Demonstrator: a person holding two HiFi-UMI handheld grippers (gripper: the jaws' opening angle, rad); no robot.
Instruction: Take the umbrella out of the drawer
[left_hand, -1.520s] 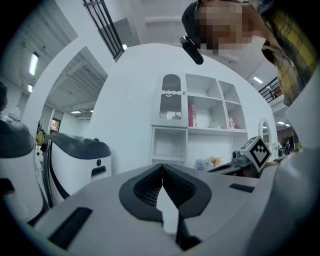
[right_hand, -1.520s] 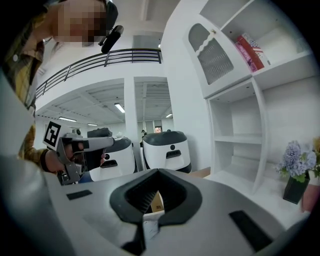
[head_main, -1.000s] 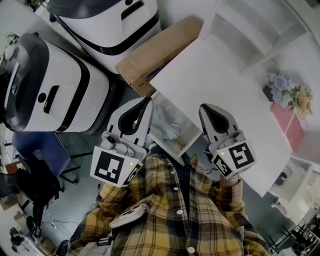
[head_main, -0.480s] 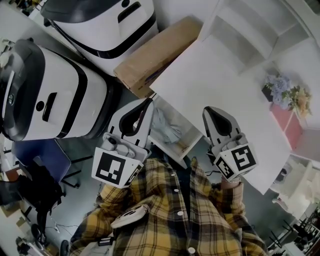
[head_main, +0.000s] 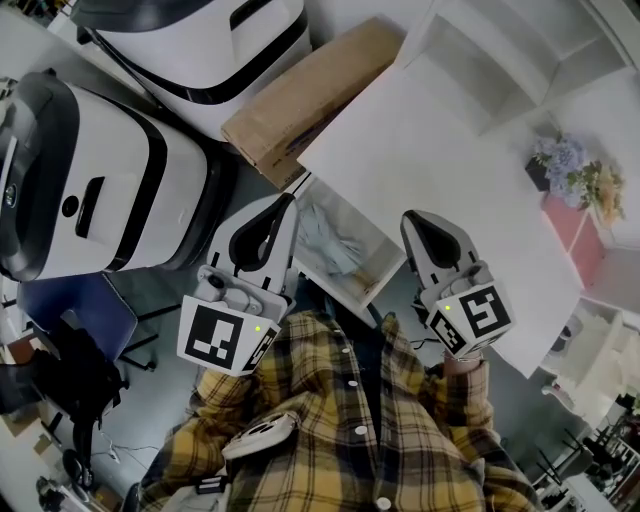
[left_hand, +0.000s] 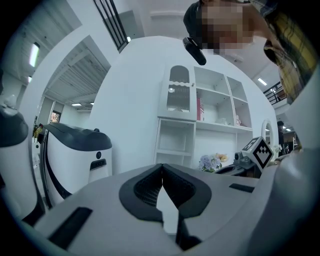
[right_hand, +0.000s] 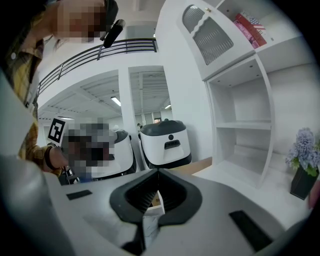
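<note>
the drawer (head_main: 372, 285) stands open under the white table (head_main: 430, 160), with the umbrella (head_main: 335, 245) lying inside as a pale blue bundle. the left gripper (head_main: 285, 203) and right gripper (head_main: 410, 222) are held closed and empty, either side of it, probably lined up for the reach in.

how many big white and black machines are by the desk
2. One machine is at the head view's top edge, beside the cardboard box; the other machine is at far left. More may be out of frame.
</note>
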